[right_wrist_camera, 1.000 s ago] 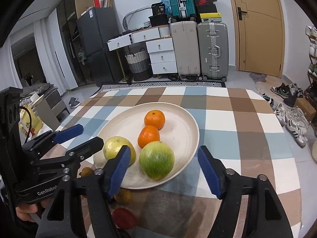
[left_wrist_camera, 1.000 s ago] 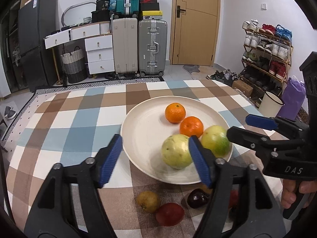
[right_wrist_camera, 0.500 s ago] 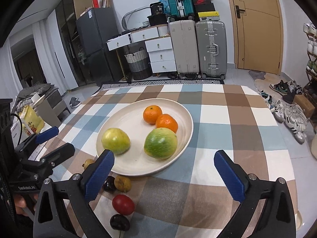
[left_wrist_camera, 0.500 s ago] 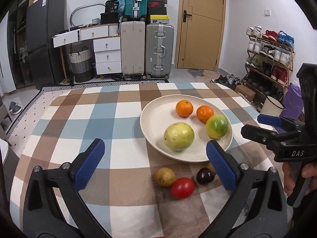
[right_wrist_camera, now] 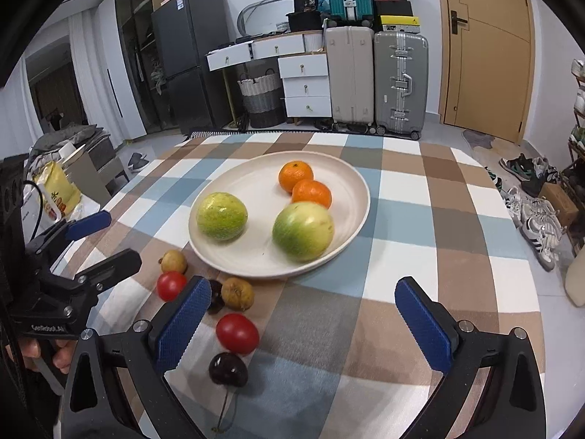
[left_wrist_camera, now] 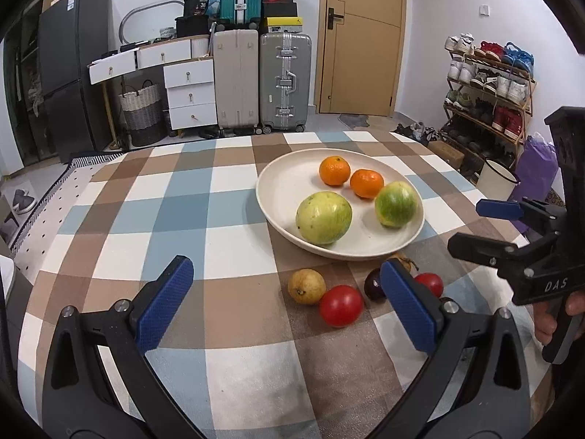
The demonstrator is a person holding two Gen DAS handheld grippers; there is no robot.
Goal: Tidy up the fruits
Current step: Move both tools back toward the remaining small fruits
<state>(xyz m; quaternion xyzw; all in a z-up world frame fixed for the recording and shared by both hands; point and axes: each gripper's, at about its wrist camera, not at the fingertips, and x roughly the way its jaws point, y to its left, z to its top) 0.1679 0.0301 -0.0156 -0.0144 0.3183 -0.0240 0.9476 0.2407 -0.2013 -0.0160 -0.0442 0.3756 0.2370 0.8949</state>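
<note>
Take the wide cream-coloured round plate (left_wrist_camera: 278, 216) on the blue, brown and white checked tablecloth (left_wrist_camera: 153, 219) as your landmark. On the plate lie four fruits: two small orange mandarins (left_wrist_camera: 334, 171) touching each other toward its far side, a large pale yellow-green round fruit (left_wrist_camera: 324, 217) toward its near left, and a greener round fruit with yellow patches (left_wrist_camera: 396, 204) toward its near right, just beside the nearer mandarin.

Off the plate, near its front rim, a cluster of small fruits lies on the cloth: a small yellowish fruit (left_wrist_camera: 306, 286), a red tomato (left_wrist_camera: 341, 305) touching it, a dark purple plum-like fruit (left_wrist_camera: 373, 288), and a second red tomato (left_wrist_camera: 431, 283) partly hidden behind your left finger. The right wrist view also shows a brownish-yellow small fruit (right_wrist_camera: 237, 293) just beside the rim and a dark cherry with a stem (right_wrist_camera: 228, 369) farthest from the plate.

Your left gripper (left_wrist_camera: 285, 307) hovers in front of the plate over the cloth; its jaws have just been opening and now stand spread wide with nothing between the blue pads. Your right gripper (right_wrist_camera: 303, 323) hovers in front of the plate's right half; its jaws have likewise just been opening, stand fully apart, and grip nothing.
</note>
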